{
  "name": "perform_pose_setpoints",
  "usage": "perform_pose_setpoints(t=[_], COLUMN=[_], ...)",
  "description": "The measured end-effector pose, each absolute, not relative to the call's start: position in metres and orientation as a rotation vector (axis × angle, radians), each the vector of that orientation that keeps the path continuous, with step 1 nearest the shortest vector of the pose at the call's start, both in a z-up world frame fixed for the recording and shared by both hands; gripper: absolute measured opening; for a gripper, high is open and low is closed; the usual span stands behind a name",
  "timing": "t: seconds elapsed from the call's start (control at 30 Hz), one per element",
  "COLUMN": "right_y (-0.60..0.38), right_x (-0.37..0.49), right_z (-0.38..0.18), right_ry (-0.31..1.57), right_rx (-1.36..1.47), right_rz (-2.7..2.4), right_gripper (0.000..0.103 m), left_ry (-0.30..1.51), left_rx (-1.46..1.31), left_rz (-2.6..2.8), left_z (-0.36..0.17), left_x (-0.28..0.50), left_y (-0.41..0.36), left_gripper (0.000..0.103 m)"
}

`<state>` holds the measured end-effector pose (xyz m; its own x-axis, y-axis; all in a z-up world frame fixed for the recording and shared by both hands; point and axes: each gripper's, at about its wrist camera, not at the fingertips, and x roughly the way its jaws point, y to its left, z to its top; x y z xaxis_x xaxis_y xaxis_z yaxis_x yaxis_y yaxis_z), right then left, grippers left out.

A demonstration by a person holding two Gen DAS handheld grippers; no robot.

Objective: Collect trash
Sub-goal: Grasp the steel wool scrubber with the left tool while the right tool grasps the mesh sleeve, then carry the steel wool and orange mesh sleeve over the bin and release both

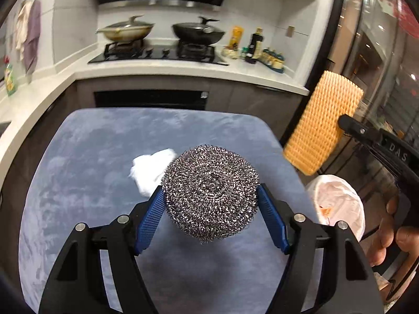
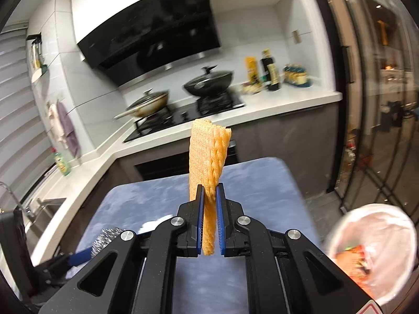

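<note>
The left tool [image 1: 210, 204] clamps the steel scourer [image 1: 209, 193] above the bench [image 1: 78, 157]; the right tool [image 2: 209, 209] pinches the yellow sponge [image 2: 207, 157]. Best carry each squarely over the lined bin [image 2: 371, 248] before letting go.

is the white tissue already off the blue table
No, the crumpled white tissue lies on the blue table, just behind the steel wool held in the left tongs.

We see even, bright indoor light. Fisheye bending curves the edges, corners go black. Motion blur smears the pans [image 1: 125, 30], bottles [image 2: 269, 70] and bin [image 2: 371, 251]; glare streaks the hood [image 2: 152, 36].
</note>
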<state>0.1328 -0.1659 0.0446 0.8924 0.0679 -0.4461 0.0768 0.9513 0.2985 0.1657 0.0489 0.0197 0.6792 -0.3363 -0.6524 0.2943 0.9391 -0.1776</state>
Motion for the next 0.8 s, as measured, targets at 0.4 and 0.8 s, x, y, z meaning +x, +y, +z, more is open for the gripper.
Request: perform_pose_setpoints(t=[0.4,0.8], right_y=[-0.265,-0.341], right_x=[0.045,-0.007], right_z=[0.05,0.019], right_ry=[0.41,0.441], right_rx=[0.346,0.381], right_rz=[-0.192,-0.348], right_gripper=[0.009,0.009], left_ry=[0.686,0.705], left_rx=[0.075,0.191], left_rz=[-0.499,-0.611], left_z=[0.042,0.031], left_x=[0.126,0.106], left_y=[-0.057,-0.149], left_gripper=[0.068,0.068])
